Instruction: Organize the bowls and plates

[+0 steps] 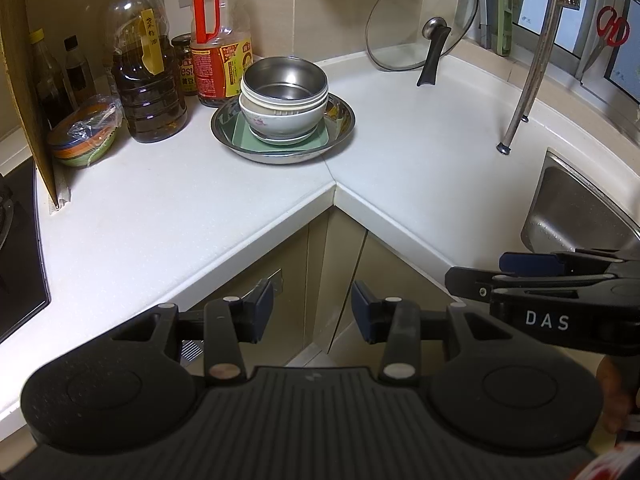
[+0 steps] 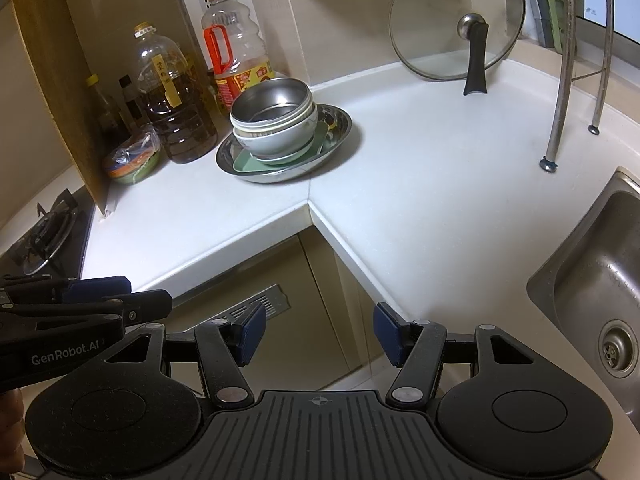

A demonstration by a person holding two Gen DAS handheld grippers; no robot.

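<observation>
Crockery is sitting stacked ahead of both grippers, up in the corner of the white countertop [image 1: 420, 152]. I am reading the pile from the base up: a wide steel plate [image 1: 340, 130], a green square plate [image 1: 240, 136] lying inside it, a shallow white dish, then a white bowl [image 1: 280, 118] with a flower mark, with a steel bowl [image 1: 285, 76] nested on top. Further rims are showing between those two bowls; how many I cannot tell.

Left gripper [image 1: 312, 314] is hanging out over the cabinet fronts, short of the counter edge, jaws parted with nothing between the blue pads. Right gripper [image 2: 318, 332] is doing the same just beside it, jaws standing wider, also empty. Each is showing at the edge of the other's view, so they are sitting close together.

I am judging the job to be at or near its finish: everything looks nested into one pile, and no loose plate or bowl is showing elsewhere on the counter or in the visible part of the sink [image 2: 580, 264], off to the right gripper's right.

If more sorting is wanted, the next move is calling for a long reach forward and slightly left to the stack. The oil bottles [image 1: 146, 72] are crowding it just beyond on the left, and the glass lid [image 1: 424, 20] is leaning on the wall further right, so I am favouring an approach from the near side, pinching one rim.
</observation>
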